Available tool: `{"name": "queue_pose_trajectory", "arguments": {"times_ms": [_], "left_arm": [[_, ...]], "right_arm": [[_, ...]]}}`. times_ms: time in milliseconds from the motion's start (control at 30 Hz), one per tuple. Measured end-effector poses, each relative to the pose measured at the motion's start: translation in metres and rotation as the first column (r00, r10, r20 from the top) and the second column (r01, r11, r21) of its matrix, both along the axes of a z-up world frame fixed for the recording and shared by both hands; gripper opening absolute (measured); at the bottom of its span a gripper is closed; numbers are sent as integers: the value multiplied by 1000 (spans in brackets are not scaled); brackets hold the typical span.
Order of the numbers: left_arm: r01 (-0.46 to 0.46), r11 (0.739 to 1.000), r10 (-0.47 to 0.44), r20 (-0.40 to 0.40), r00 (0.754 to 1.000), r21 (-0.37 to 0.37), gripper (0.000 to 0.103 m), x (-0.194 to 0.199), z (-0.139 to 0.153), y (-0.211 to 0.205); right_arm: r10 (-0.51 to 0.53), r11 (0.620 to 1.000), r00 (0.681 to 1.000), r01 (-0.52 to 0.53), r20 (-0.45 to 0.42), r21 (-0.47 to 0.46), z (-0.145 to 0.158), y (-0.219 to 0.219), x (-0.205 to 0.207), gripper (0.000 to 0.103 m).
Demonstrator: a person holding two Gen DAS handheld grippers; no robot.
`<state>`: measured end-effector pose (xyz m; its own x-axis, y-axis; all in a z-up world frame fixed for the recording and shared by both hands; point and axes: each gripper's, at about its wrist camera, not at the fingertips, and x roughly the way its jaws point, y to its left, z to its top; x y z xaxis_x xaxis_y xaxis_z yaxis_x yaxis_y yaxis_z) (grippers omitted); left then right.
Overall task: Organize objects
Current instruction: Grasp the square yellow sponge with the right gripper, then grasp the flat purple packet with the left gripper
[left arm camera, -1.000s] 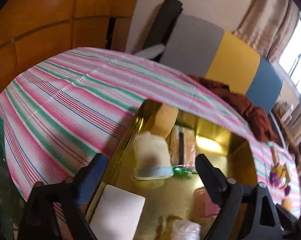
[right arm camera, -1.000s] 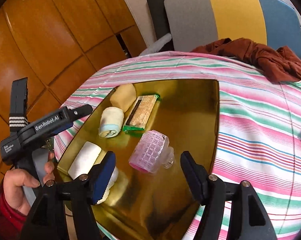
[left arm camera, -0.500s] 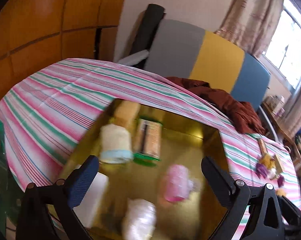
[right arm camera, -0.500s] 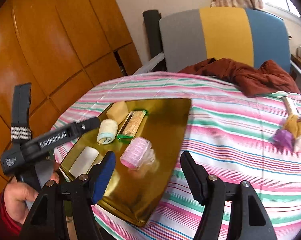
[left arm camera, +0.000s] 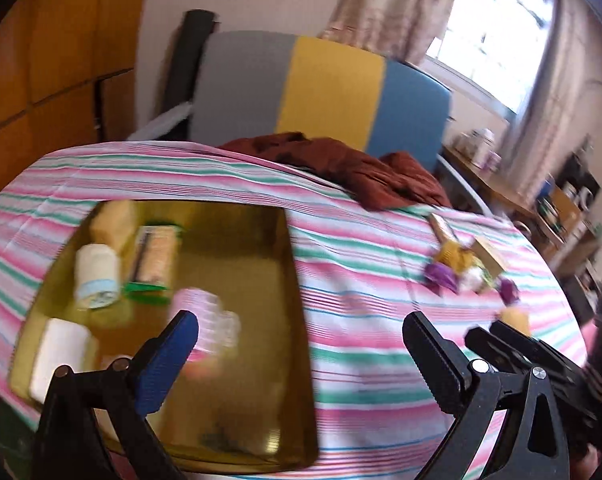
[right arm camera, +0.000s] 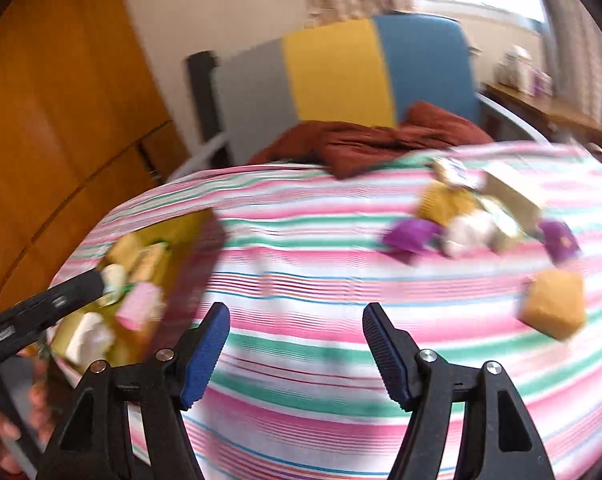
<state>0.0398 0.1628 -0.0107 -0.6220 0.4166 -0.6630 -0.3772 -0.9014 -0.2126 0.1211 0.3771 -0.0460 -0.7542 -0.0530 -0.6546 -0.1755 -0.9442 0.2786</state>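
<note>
A gold tray (left arm camera: 237, 240) lies on the striped tablecloth at the left. It holds a pink ridged container (left arm camera: 205, 320), a rolled cloth (left arm camera: 95, 276), a snack pack (left arm camera: 153, 256), a yellow sponge (left arm camera: 113, 220) and a white block (left arm camera: 59, 350). A loose pile of small items (right arm camera: 473, 216) with purple packets (right arm camera: 411, 236) and a tan block (right arm camera: 553, 308) lies at the right. My left gripper (left arm camera: 301, 348) is open and empty over the tray's right edge. My right gripper (right arm camera: 297, 344) is open and empty over bare cloth between tray (right arm camera: 189, 232) and pile.
A brown garment (left arm camera: 341, 164) lies at the table's far edge against a grey, yellow and blue chair (left arm camera: 325, 92). Wooden panels stand at the left. A cluttered side table (left arm camera: 501, 176) stands at the right by the window.
Both grippers have swung to the right, away from the tray and toward the pile. The pink container stays in the tray. Both stay open.
</note>
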Motion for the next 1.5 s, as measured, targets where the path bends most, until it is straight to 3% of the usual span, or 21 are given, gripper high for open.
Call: {"name": "queue_pose_trajectory", "arguments": {"times_ms": [133,333,367,433,633,900,1000,1300,1500], "left_arm": [[67,997,-66,27,997,-28,103,12,-8,32],[147,987,-145,46,988,-66,103,30,-19,66],[157,985,-154,48,987,-70,103,32,-21,69],[177,981,-173,54,984,-84,103,37,-25,77],[223,967,-215,79,973,-119,103,48,-36,97],[221,963,-210,89,974,-151,103,42,-40,114],[217,963,-204,94,974,-161,103,35,-43,122],[229,957,-209,128,970,-175,103,1,-60,171],[285,934,-281,50,958,-217,103,-24,-62,223]], "right_arm": [[-102,994,994,102,34,-22,-15,40,16,73],[-210,978,975,209,74,19,-33,84,42,74],[-237,971,969,235,69,33,-34,91,47,75],[-317,947,947,314,43,63,-35,107,57,88],[-445,893,895,441,34,90,-40,153,53,88],[-449,890,885,431,121,150,-62,176,18,87],[-448,892,885,433,129,131,-73,181,18,73],[-441,896,895,436,64,85,-75,179,33,68],[-444,895,895,440,48,79,-76,179,33,68]]}}
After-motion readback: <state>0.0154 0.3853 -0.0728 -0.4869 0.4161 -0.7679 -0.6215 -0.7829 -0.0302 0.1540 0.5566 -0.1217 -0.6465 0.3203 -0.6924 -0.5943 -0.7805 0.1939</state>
